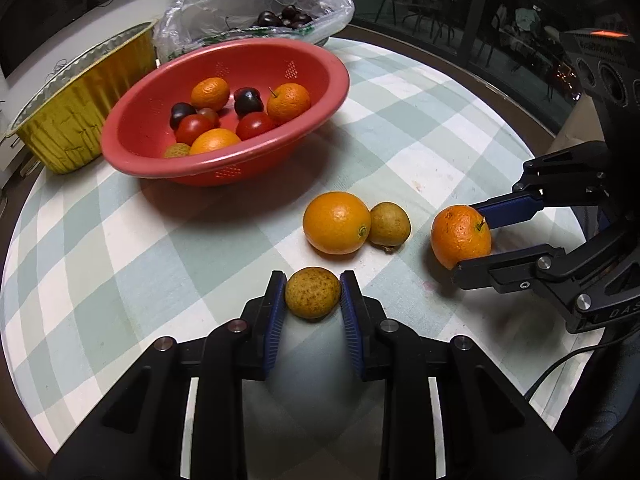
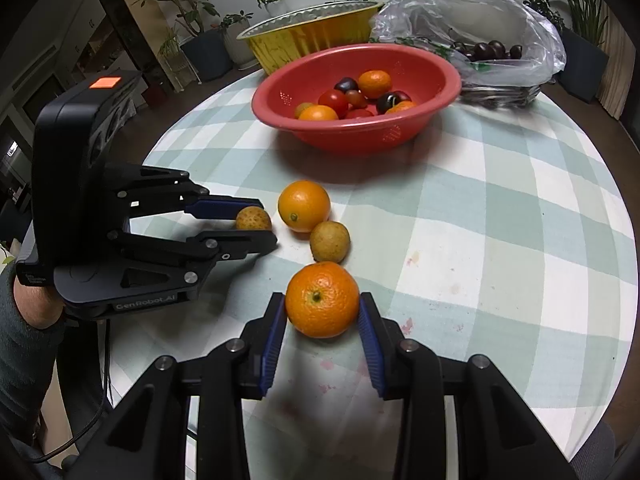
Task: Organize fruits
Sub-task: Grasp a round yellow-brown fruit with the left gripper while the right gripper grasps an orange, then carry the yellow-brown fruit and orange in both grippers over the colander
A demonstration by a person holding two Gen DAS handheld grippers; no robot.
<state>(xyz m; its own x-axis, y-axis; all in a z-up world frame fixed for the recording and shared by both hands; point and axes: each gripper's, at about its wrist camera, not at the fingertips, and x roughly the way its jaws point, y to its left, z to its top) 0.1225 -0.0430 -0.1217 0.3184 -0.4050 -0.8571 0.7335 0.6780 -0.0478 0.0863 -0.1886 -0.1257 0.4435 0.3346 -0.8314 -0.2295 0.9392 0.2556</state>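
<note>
My left gripper (image 1: 312, 294) is shut on a speckled brown longan (image 1: 312, 297) low over the checked tablecloth; it also shows in the right wrist view (image 2: 253, 219). My right gripper (image 2: 322, 308) is shut on a stemmed orange tangerine (image 2: 322, 299), seen from the left wrist view at the right (image 1: 460, 237). Between them lie a smooth orange (image 1: 337, 222) and a second longan (image 1: 389, 224), touching each other. A red bowl (image 1: 132, 136) behind holds several tangerines, tomatoes, dark plums and a longan.
A gold foil tray (image 1: 68, 116) stands left of the red bowl. A clear plastic bag (image 1: 224, 4) with dark plums lies behind the bowl. The round table's edge (image 1: 500, 88) curves close at the right.
</note>
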